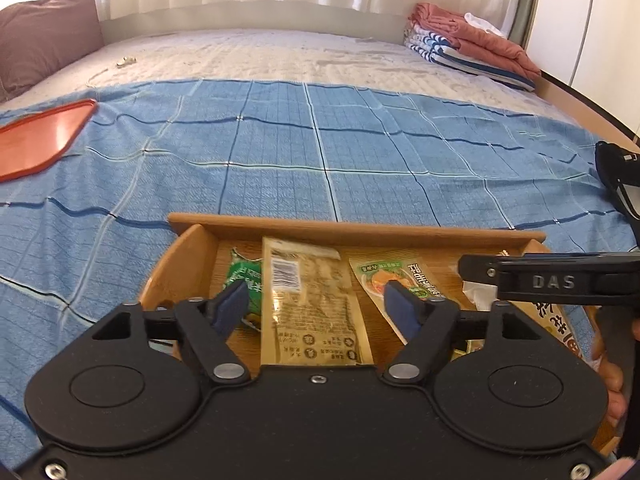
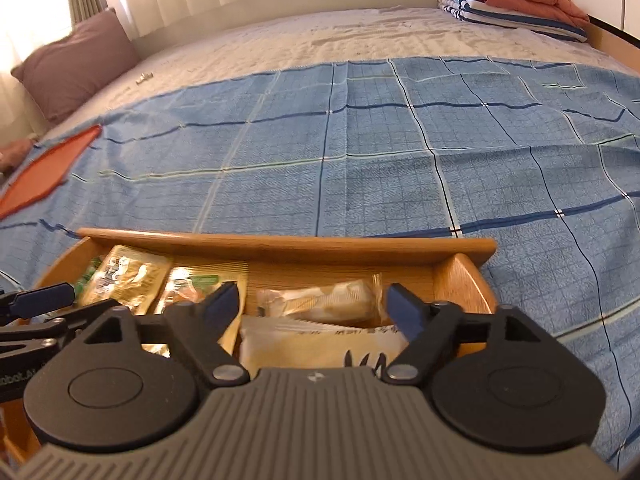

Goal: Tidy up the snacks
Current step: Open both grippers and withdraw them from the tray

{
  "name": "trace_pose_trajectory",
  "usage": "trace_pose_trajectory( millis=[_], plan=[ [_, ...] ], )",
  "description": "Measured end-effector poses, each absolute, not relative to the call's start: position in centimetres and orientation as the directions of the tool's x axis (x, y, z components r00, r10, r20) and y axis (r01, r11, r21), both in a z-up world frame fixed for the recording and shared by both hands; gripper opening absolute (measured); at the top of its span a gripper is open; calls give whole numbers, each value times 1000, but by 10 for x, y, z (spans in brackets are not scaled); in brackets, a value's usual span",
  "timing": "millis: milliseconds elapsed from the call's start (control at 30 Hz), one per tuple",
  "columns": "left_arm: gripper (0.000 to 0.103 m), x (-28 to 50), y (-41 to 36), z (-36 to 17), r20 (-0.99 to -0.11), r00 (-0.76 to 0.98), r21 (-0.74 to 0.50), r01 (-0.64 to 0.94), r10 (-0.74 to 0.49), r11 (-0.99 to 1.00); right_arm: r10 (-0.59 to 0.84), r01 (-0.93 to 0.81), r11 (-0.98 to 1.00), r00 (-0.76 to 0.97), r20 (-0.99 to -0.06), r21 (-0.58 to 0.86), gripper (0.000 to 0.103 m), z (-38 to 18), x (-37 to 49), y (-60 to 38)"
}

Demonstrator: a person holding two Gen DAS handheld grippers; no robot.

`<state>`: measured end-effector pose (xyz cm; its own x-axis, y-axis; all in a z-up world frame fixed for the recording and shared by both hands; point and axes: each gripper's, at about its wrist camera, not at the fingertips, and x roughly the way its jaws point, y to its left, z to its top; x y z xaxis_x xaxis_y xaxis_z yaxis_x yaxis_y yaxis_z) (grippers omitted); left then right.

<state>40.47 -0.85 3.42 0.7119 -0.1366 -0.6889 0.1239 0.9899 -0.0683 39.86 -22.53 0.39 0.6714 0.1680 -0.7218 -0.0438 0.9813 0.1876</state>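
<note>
Left gripper (image 1: 316, 306) hovers over the wooden tray (image 1: 356, 229), fingers apart, nothing clamped. Between the blue pads (image 1: 230, 306) lies a gold snack packet (image 1: 312, 304), barcode side up, flat on the tray floor – pads clear of it on both sides. Just outside the left finger sits a green packet (image 1: 242, 276), partly hidden by that finger. Just past the right finger is an orange-and-green packet (image 1: 394, 276), its lower end covered by the pad. Further right, the other gripper's black body, marked DAS, crosses above the tray and blocks the packets there.

Right gripper (image 2: 316, 306) is also over the tray (image 2: 288, 244), fingers spread wide, gripping nothing. Between and below them lie a clear-wrapped pale snack (image 2: 320, 300) and, nearer the camera, a white-and-tan packet (image 2: 316, 346) – both flat in the tray's right half. Left of the left finger are the gold packets (image 2: 128, 276); the left gripper's blue pad pokes in from that edge.

Tray rests on a blue checked blanket (image 2: 360, 160) spread over a bed. Ahead and far left of the fingers lies a red tray (image 1: 38, 136). Well beyond: a mauve pillow (image 1: 44, 32) at the left, folded clothes (image 1: 472, 46) at the far right, curtains behind. A dark object (image 1: 618, 178) sits on the blanket at the right edge; cannot tell what it is.
</note>
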Motion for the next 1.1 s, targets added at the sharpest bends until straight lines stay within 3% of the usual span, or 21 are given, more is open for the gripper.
trace_pose_trajectory(
  millis=[200,433,633,1100],
  plan=[
    [86,385,-10,59,-665,739,-35,118,-111,992,191,-57,976,696,-692,211,90,29,375,-226],
    [91,348,-9,92,-647,757,-27,104,-96,994,211,-89,972,735,-644,216,91,68,332,-226],
    [92,299,-11,122,-623,779,30,118,-73,993,205,-110,976,766,-609,190,91,102,286,-227],
    [94,171,-3,185,-562,818,-1,147,-122,989,221,-167,974,828,-515,150,93,162,168,-217]
  ],
)
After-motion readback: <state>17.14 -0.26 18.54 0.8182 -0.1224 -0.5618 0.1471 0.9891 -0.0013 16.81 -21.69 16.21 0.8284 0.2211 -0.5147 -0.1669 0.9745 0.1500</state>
